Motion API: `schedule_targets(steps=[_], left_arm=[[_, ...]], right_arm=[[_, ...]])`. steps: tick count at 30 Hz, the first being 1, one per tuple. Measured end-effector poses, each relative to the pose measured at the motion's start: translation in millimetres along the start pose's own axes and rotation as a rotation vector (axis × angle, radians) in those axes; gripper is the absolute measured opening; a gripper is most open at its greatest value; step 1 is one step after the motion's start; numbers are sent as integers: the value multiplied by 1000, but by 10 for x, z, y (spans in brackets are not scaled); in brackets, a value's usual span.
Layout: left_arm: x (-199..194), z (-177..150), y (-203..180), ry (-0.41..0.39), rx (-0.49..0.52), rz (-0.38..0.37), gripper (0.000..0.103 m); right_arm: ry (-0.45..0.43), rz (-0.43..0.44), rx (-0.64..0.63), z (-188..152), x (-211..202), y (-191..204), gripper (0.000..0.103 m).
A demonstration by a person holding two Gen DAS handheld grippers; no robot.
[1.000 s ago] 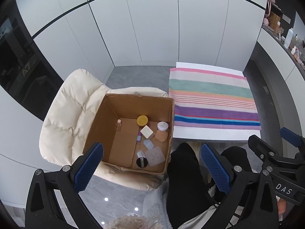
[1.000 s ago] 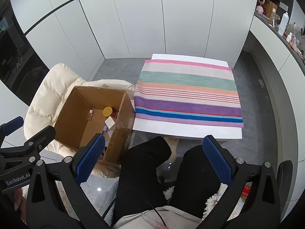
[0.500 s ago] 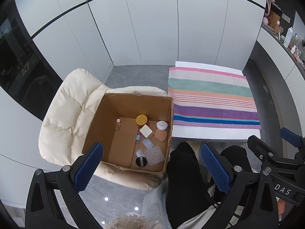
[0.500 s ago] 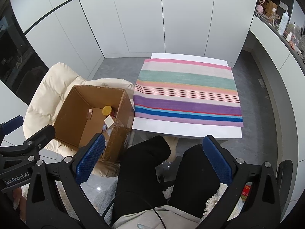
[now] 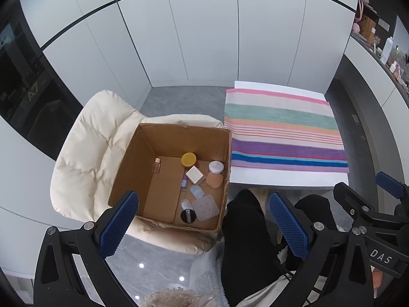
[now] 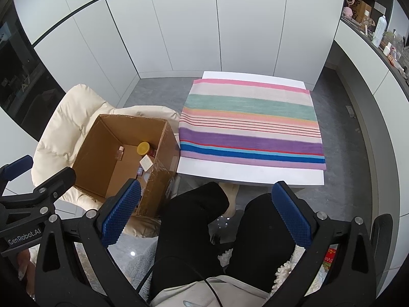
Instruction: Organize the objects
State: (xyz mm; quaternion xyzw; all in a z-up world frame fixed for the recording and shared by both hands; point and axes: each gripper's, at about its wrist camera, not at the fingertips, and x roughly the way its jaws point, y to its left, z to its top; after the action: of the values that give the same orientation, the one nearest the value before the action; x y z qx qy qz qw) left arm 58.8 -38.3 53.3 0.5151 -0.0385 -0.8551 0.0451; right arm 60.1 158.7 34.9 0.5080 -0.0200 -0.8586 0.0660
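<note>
An open cardboard box sits on a cream padded chair. Inside lie several small items: a yellow-lidded jar, a small bottle, a white round jar, a square white box, a beige puff, a clear square lid and a black-capped tube. My left gripper is open and empty, high above the box's near edge. My right gripper is open and empty above the person's knees. The box also shows in the right wrist view.
A white low table with a striped cloth stands right of the box. The person's black-trousered legs are below both grippers. White cabinet walls stand behind, and a cluttered counter runs along the far right.
Both grippers have drifted slightly, so the box and table sit a little higher in the views. Both grippers stay open and empty.
</note>
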Motion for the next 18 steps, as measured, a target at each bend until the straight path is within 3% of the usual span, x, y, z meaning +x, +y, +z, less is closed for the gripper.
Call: schedule_targets(steps=[18], left_arm=[[-5,-8,-22,3,-5,-8,103]], right_arm=[[-5,2,7,21,-24,51,103]])
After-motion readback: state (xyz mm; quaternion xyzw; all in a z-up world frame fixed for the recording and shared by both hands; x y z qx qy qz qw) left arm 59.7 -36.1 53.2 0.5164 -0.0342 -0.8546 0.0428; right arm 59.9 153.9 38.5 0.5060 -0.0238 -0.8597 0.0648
